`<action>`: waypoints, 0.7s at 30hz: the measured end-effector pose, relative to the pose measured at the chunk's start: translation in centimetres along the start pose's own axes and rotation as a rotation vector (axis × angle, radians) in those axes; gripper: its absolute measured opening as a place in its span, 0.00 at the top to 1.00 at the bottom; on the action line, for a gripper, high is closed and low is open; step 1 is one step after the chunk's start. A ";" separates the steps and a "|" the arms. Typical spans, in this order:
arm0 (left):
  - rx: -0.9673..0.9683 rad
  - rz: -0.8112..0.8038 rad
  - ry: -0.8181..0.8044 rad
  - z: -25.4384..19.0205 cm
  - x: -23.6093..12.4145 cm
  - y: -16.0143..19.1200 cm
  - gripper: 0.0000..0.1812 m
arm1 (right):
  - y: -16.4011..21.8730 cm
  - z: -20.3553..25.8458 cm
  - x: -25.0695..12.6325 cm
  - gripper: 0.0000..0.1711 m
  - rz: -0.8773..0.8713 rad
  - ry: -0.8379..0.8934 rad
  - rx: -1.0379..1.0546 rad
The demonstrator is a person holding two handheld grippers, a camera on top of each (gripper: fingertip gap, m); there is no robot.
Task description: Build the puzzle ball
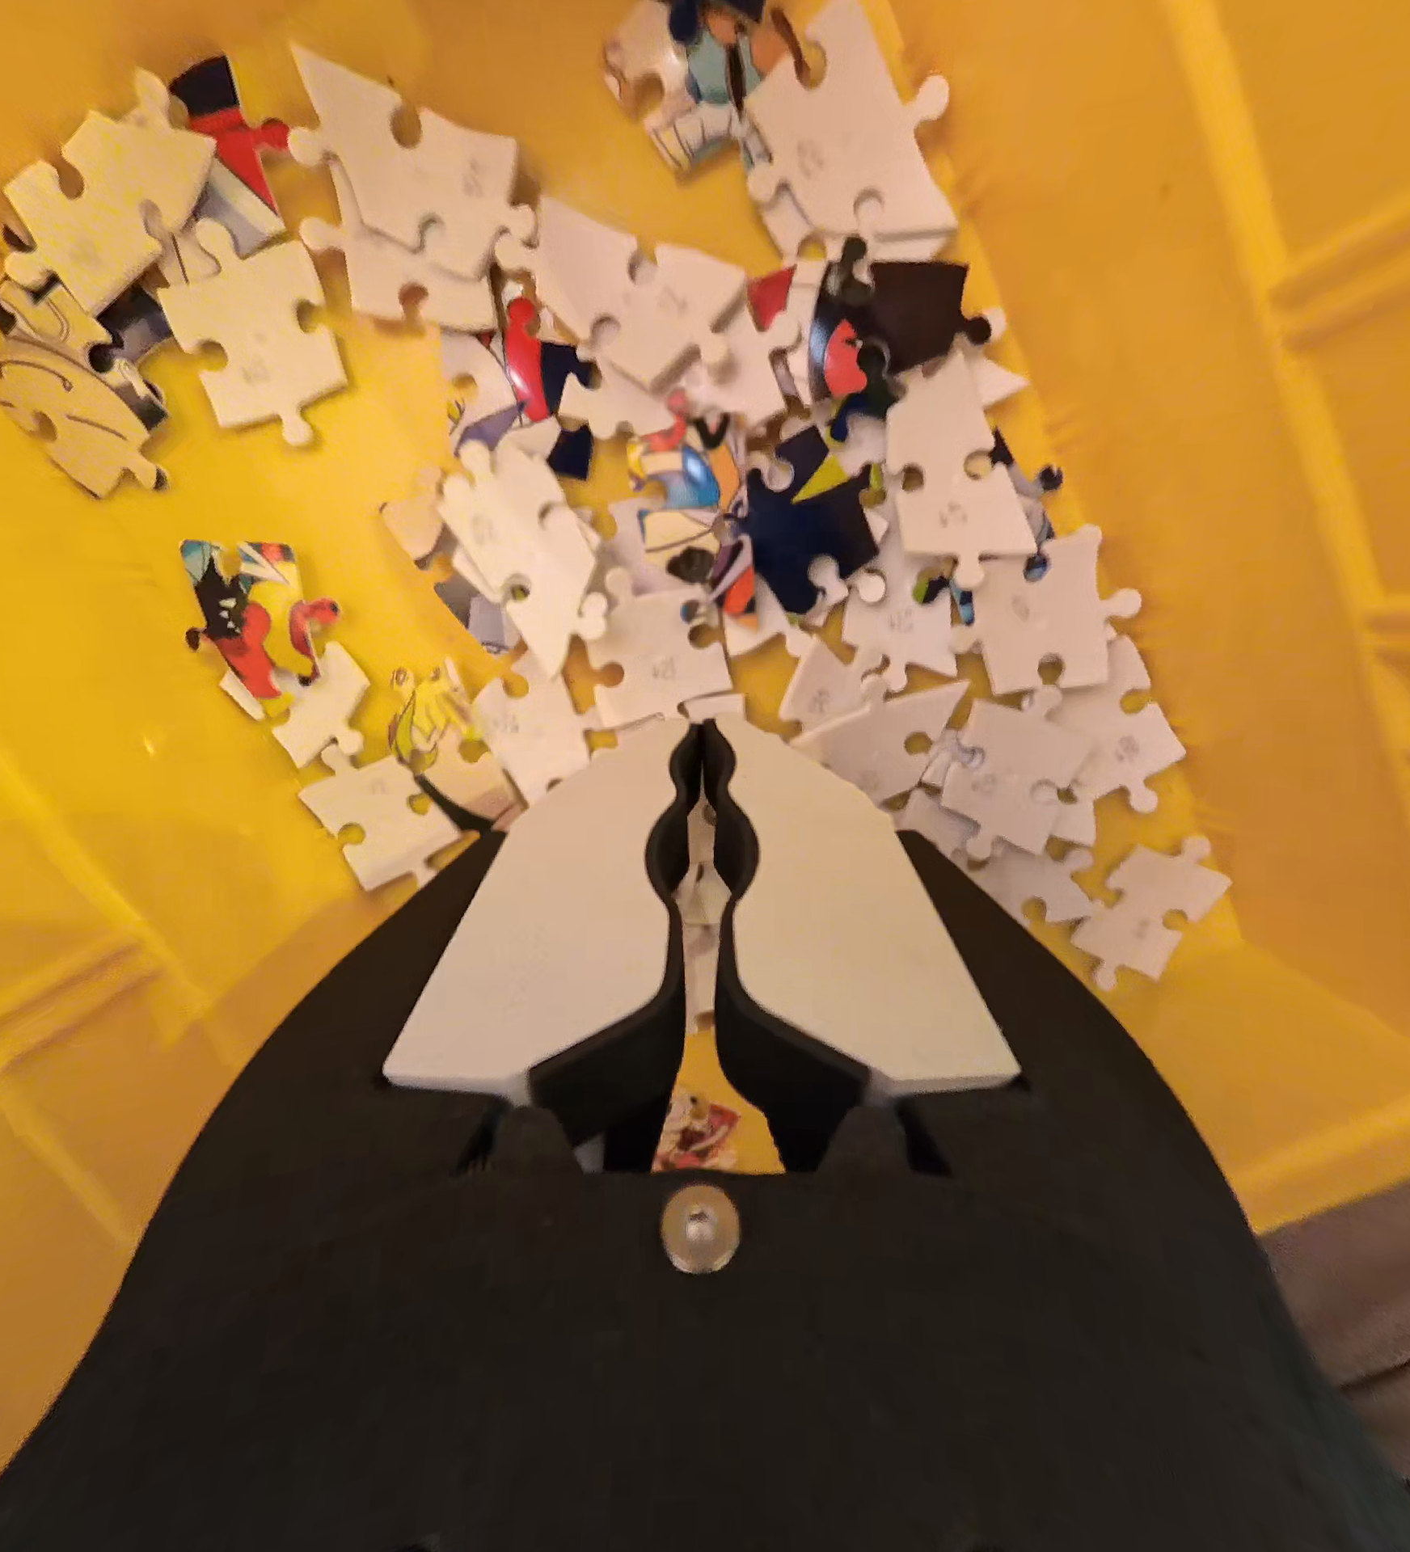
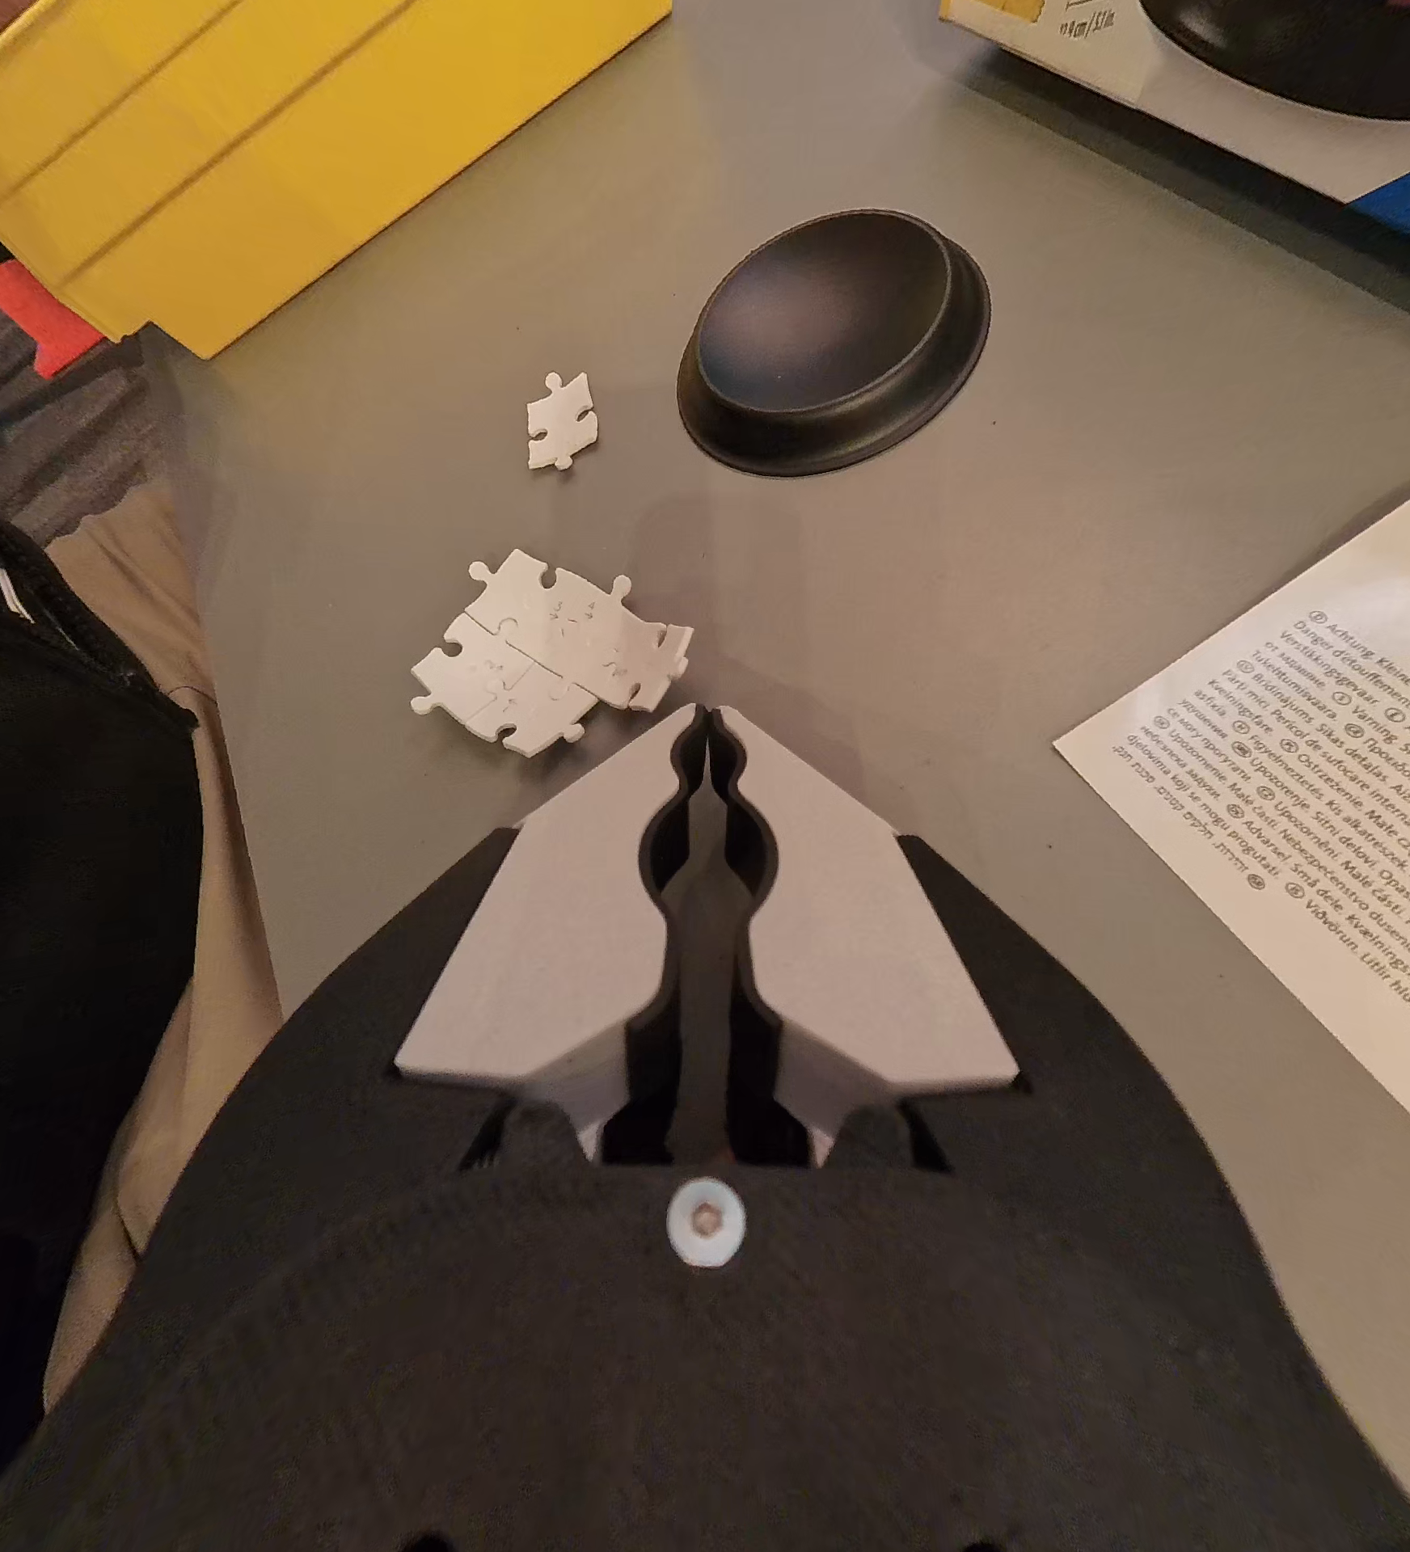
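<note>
In the left wrist view, my left gripper (image 1: pixel 703 726) is shut inside a yellow bin (image 1: pixel 80 756). Its tips are down at a pile of loose puzzle pieces (image 1: pixel 685 504), most of them white side up and some showing colour. The tips meet the near edge of a white piece (image 1: pixel 660 655). In the right wrist view, my right gripper (image 2: pixel 707 712) is shut above the grey table. It is just right of a joined patch of several white pieces (image 2: pixel 542 663). A single white piece (image 2: pixel 560 420) lies farther off, beside the black round stand (image 2: pixel 832 344).
The yellow bin (image 2: pixel 265 168) stands at the table's far left. A puzzle box (image 2: pixel 1273 101) is at the far right and a printed leaflet (image 2: pixel 1315 798) lies on the right. A person's dark and beige clothing (image 2: pixel 55 840) is at the left edge. The gap from one gripper's tips to the other's is roughly 40 centimetres. Measured from the fingertips, the single white piece (image 2: pixel 560 420) is 12 centimetres or so from the right gripper and 25 centimetres from the left.
</note>
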State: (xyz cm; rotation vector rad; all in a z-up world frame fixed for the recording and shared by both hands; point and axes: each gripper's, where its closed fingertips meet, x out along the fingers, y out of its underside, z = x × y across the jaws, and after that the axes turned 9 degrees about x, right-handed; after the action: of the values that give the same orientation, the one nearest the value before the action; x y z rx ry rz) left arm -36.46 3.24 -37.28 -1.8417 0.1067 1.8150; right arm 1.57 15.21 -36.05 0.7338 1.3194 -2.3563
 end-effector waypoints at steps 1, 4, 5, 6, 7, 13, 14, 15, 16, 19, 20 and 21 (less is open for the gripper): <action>0.009 -0.012 -0.028 0.4 -0.3 -0.1 1.00 | 0.0 0.0 0.0 1.00 0.001 0.000 0.000; -0.011 -0.159 -0.122 2.2 -1.5 -2.6 0.98 | 0.0 0.0 0.0 1.00 0.001 -0.001 0.002; -0.018 -0.184 -0.139 2.7 -1.7 -3.3 0.96 | 0.0 0.0 0.0 1.00 0.002 0.001 0.001; -0.016 -0.182 -0.133 2.9 -1.5 -3.7 0.95 | 0.0 0.0 0.0 1.00 0.002 0.002 0.000; -0.016 -0.156 -0.117 3.0 -0.9 -3.7 0.93 | 0.0 0.0 0.0 1.00 0.001 0.004 -0.001; -0.035 -0.067 -0.110 3.6 1.2 -3.1 0.90 | 0.0 -0.1 0.0 1.00 0.000 0.004 0.001; -0.024 -0.060 -0.121 3.6 1.1 -3.0 0.91 | 0.0 -0.1 0.0 1.00 0.000 0.003 0.002; -0.021 -0.055 -0.125 3.6 1.0 -2.8 0.91 | 0.0 0.0 0.0 1.00 -0.001 0.002 0.003; -0.027 -0.057 -0.124 3.5 0.9 -2.7 0.91 | 0.0 0.0 0.0 1.00 -0.002 0.001 0.003; -0.074 -0.105 -0.122 3.6 0.2 -2.6 0.91 | -0.1 0.0 0.0 1.00 -0.003 0.000 0.005; -0.083 -0.108 -0.131 3.7 -0.1 -2.4 0.91 | -0.1 0.0 0.0 1.00 -0.003 -0.001 0.005; -0.086 -0.111 -0.139 3.8 -0.4 -2.2 0.91 | -0.1 0.0 -0.1 1.00 -0.003 -0.002 0.006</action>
State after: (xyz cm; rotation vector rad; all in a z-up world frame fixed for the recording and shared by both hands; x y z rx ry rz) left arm -39.01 6.60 -36.02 -1.7359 -0.1237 1.8890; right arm 1.59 15.28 -35.99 0.7316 1.3143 -2.3640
